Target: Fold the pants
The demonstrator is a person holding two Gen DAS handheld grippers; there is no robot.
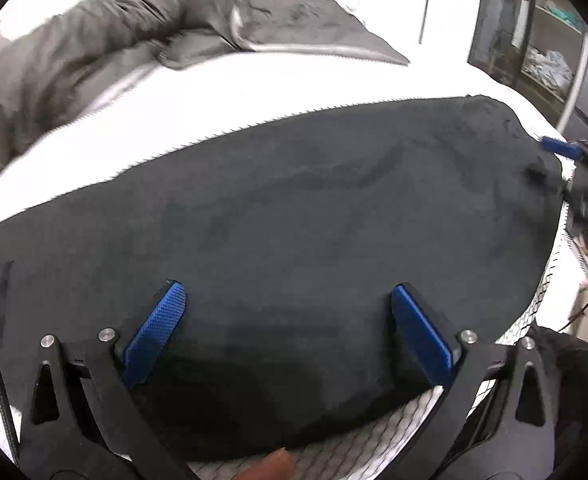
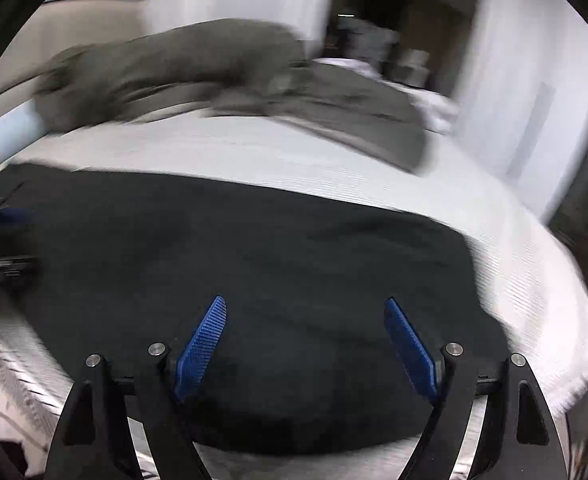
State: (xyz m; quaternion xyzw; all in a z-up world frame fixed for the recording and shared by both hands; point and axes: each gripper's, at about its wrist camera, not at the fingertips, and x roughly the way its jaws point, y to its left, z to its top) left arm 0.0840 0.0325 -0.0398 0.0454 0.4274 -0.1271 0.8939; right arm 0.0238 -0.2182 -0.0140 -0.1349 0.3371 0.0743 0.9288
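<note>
The dark pants (image 1: 294, 216) lie flat on the white bed (image 1: 294, 80), along its near edge, as one broad slab that looks already doubled over, though blur in the right wrist view makes the layers hard to count. Their long axis runs side to side, parallel to that near edge, so each gripper looks across the short width and not down the length. The left gripper (image 1: 289, 332) hangs over the near hem with its blue pads wide apart and nothing pinched, the cloth only passing beneath. The right gripper (image 2: 306, 344) hangs over the near hem further along, jaws likewise spread and empty. Both sit about equally close to the cloth; the right one's blue fingertip also shows at the pants' far right end in the left wrist view. I judge the coming fold depends on each gripper taking its own end and bringing them together along that axis. Counted: one pair of pants, two grippers, one grey blanket (image 1: 93, 40) heaped toward the far side of the bed, well apart from the pants.
</note>
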